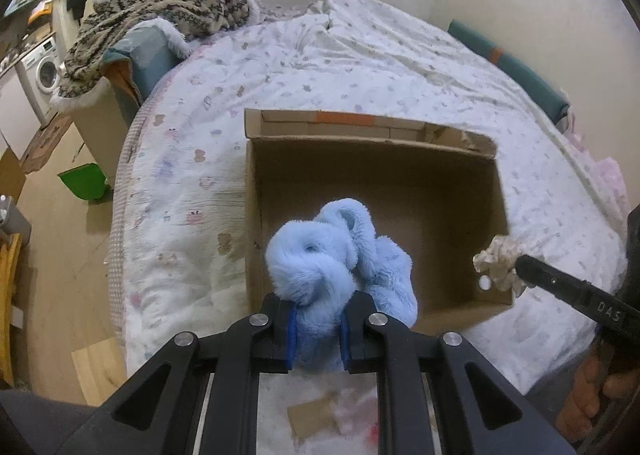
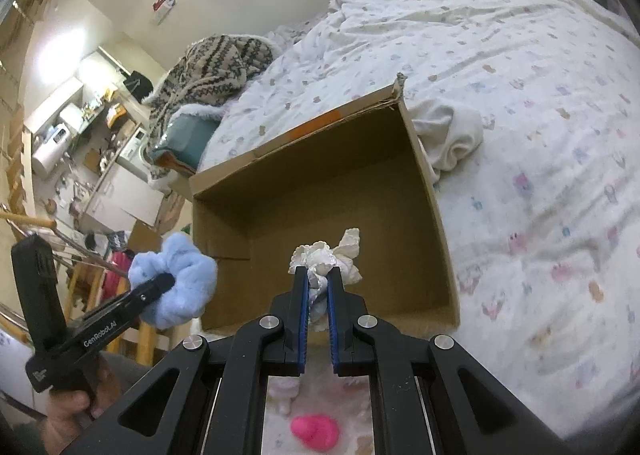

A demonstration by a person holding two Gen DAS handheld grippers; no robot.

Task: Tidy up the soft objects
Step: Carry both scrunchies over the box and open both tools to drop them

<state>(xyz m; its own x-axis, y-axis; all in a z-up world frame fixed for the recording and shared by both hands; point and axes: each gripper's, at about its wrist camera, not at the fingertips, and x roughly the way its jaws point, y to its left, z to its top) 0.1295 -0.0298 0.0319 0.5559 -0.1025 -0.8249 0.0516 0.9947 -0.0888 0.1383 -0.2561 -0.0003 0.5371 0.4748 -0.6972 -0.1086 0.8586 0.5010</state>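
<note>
1 cardboard box (image 1: 376,183), 2 scrunchies (1 blue (image 1: 332,255), 1 cream (image 1: 500,261)).

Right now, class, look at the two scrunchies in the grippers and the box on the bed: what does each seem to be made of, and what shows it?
Blue scrunchie: plush faux fur, probably synthetic; long fluffy matte pile.
White scrunchie: thin woven or lace-like fabric, apparently; crinkled, ruffled edges.
Box: corrugated cardboard, probably; plain brown, matte, torn ragged corner.
</note>
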